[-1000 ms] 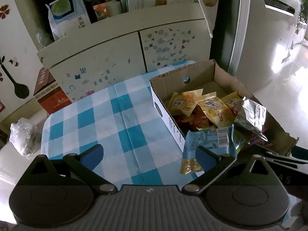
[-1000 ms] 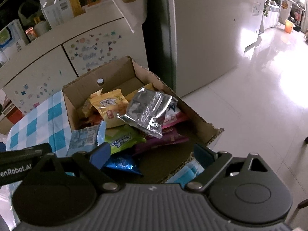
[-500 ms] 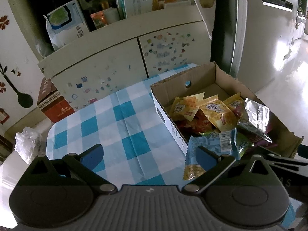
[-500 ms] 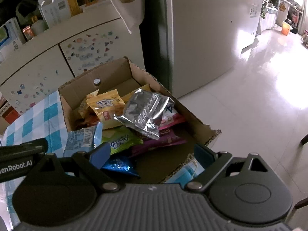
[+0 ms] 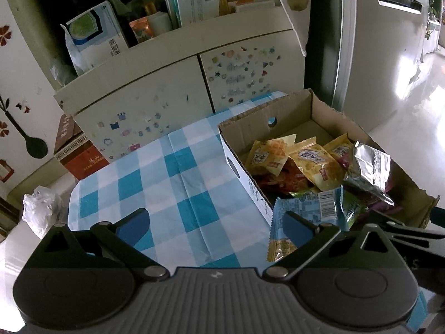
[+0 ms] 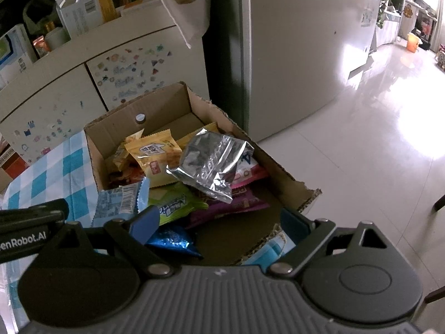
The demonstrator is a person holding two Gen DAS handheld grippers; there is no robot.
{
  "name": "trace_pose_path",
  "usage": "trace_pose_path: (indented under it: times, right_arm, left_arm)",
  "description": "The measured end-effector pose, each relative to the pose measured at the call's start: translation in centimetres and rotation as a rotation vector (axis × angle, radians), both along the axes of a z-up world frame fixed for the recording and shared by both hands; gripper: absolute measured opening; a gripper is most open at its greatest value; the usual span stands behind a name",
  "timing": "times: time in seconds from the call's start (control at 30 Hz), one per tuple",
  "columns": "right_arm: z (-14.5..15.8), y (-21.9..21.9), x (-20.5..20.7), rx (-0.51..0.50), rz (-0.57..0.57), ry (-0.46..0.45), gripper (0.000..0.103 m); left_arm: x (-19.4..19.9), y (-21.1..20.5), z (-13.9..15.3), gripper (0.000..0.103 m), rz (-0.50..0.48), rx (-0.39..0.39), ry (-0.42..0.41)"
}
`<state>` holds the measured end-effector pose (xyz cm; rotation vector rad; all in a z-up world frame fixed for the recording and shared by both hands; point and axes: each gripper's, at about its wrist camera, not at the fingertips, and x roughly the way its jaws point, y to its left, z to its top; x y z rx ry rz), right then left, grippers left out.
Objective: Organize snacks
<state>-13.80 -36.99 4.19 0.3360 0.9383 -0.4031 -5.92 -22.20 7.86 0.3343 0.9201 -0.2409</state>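
A cardboard box on the blue checked tablecloth holds several snack packets: yellow ones, a silver foil bag, a green one, purple ones and a shiny blue one. A light blue packet hangs over the box's near left wall. My left gripper is open and empty above the cloth, left of the box. My right gripper is open and empty above the box's near end.
A cream cabinet with stickers stands behind the table, its top crowded with cartons. A fridge stands right of it. A red-brown carton and a white plastic bag lie left of the table. Shiny floor lies to the right.
Both grippers have drawn back and up a little from the box; the view has widened. Both stay open and the snacks have not moved.
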Motion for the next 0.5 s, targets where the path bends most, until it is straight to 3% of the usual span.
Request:
trace_pose_path:
  times: [0.5]
  right_arm:
    - [0.07,0.24,0.09,-0.005,0.005,-0.002,0.093]
  left_arm:
    - [-0.02,0.06,0.03,0.103,0.0,-0.001,0.003]
